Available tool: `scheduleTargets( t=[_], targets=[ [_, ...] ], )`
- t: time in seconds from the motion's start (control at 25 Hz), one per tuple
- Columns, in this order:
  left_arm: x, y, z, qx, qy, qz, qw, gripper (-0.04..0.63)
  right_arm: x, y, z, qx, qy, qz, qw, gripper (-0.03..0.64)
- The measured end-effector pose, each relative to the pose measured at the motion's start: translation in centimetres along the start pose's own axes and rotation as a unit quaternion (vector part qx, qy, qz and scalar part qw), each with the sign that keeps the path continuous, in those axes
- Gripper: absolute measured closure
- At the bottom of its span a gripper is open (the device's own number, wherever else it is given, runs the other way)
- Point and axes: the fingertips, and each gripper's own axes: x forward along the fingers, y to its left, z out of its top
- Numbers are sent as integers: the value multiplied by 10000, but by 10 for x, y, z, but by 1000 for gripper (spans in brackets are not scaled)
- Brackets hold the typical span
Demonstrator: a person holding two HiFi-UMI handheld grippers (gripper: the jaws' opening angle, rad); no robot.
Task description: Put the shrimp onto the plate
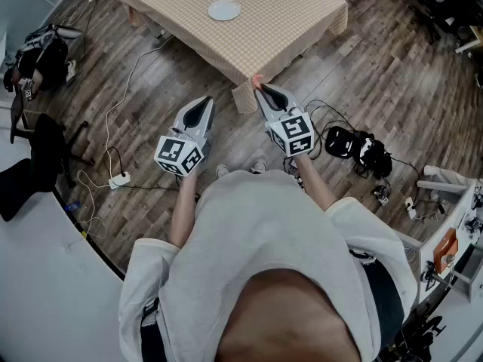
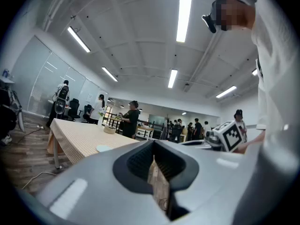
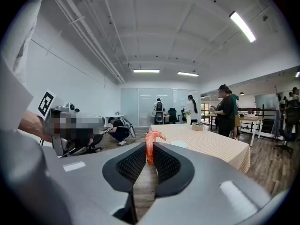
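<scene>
In the head view my right gripper (image 1: 259,87) is shut on a pink-orange shrimp (image 1: 256,81), held in the air just short of the near corner of the table (image 1: 287,21). The right gripper view shows the shrimp (image 3: 151,143) pinched upright between the ribbed pads, its curled end sticking up above the tips of the right gripper (image 3: 149,150). A small pale plate (image 1: 224,10) lies on the checked tablecloth near the far side, also visible as the plate (image 3: 179,144). My left gripper (image 1: 207,102) hangs beside the right one, shut and empty, as the left gripper view (image 2: 153,148) confirms.
Cables and a power strip (image 1: 119,179) lie on the wooden floor to my left. A black device (image 1: 355,148) sits on the floor to my right, and a dark chair (image 1: 38,153) at far left. Several people (image 3: 227,109) stand beyond the table; one person crouches (image 3: 119,131).
</scene>
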Motion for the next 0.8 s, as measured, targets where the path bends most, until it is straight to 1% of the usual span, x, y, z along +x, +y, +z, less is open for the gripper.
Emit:
scheduleTargets(
  t=[0.32,0.64,0.8],
  targets=[
    [21,-11,-1,17,-74,113,9999,586,-3,-16,3,59,-162,251,9995,569],
    [40,-19,-14,-83,-62,323,9994,586,-11,-38,-18,207,-19,468,9987,569],
    [48,-24,-25,-126,-29,388,9992,586,-18,-48,-32,245,45,476,9986,569]
  ],
)
